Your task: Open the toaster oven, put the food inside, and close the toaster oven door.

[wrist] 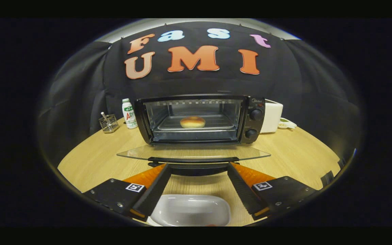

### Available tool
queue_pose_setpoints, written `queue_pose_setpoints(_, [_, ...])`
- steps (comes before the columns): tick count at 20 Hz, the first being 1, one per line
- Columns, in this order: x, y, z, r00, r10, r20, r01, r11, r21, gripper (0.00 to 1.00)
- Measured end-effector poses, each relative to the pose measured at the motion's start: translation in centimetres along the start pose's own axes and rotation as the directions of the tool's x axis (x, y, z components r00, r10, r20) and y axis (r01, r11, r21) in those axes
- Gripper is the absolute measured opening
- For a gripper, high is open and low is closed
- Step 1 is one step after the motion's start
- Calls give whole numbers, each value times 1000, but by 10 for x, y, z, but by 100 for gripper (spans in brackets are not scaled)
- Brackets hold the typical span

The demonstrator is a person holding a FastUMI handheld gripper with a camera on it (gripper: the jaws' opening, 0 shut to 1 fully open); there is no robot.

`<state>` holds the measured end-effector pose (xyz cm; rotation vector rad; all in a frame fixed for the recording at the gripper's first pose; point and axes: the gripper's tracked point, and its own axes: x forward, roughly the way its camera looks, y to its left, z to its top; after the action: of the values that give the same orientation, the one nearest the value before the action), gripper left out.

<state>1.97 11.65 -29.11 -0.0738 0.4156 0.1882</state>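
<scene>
A black toaster oven (250, 119) stands on the wooden table with its glass door (192, 153) folded down flat toward me. A round golden bun (192, 121) lies on the tray inside the oven. My gripper (198, 168) is open, its fingertips just under and behind the door's dark handle (193, 160), with nothing pressed between the fingers. A white dish (191, 210) lies on the table below and between the fingers, with no food on the part I see.
Left of the oven stand a white bottle (129, 113) and a small wire holder (109, 123). A white appliance (273, 116) and a small white item (286, 124) sit to its right. The wooden table (90, 160) spreads on both sides of the door.
</scene>
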Motion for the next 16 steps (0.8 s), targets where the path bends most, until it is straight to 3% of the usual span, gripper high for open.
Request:
queue_pose_setpoints(7, [28, 6, 59, 998, 36, 55, -38, 998, 40, 100])
queue_pose_setpoints(10, [56, -2, 79, 998, -8, 67, 5, 999, 38, 100])
queue_pose_setpoints(16, [83, 2, 102, 995, -9, 101, 2, 998, 68, 100])
